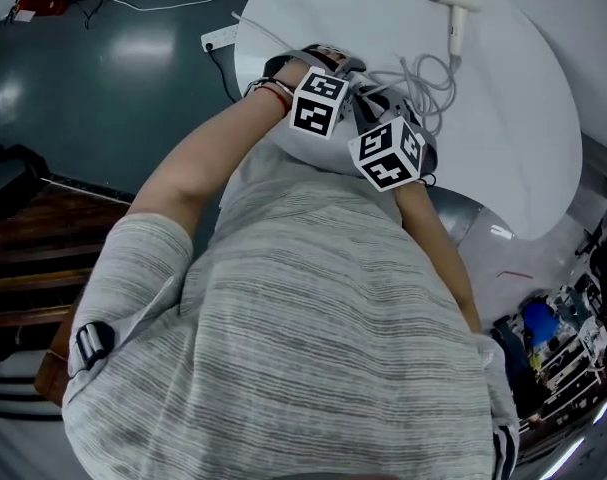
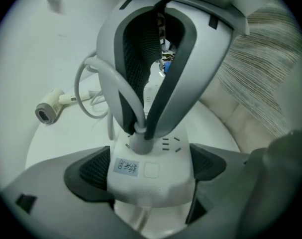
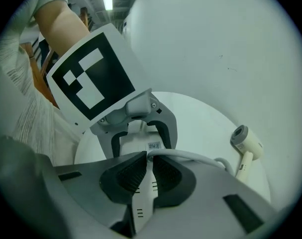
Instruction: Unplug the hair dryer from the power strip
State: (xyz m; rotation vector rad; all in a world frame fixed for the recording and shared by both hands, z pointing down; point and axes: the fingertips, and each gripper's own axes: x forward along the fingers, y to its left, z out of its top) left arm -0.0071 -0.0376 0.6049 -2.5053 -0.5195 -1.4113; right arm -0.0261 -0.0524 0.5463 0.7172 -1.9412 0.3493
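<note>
- The left tongs (image 2: 150,171) are clamped on the near end of the power strip (image 2: 158,188), one dark pad pressed to each long side. This looks like a bracing grip, so the strip does not lift when the plug is pulled.
- Just beyond, the plug (image 2: 139,142) sits in its socket, not yet out as far as I can judge. The right tongs (image 3: 149,169) come down on it from above, nearly shut, with the tips pinching the plug at the neck where the cord leaves it (a sensible place to pull from, rather than the cord itself).
- The cord (image 2: 86,86) arcs away from the plug and lies in loose loops on the white surface (image 1: 523,128). With that slack, a pull should not drag anything.
- Farthest off, the hair dryer (image 2: 50,108) lies on its side on the surface, well apart from both tongs and untouched.
- The left gripper view alone shows the plug seated in the strip and the pads on the strip's sides.
- The right gripper view shows its own pads nearly meeting, and the left gripper's marker cube (image 3: 91,78) facing it.
- The head view hides all of that under the cubes and the person's arms, yet it alone shows the whole round surface, with the dryer at its far side.
</note>
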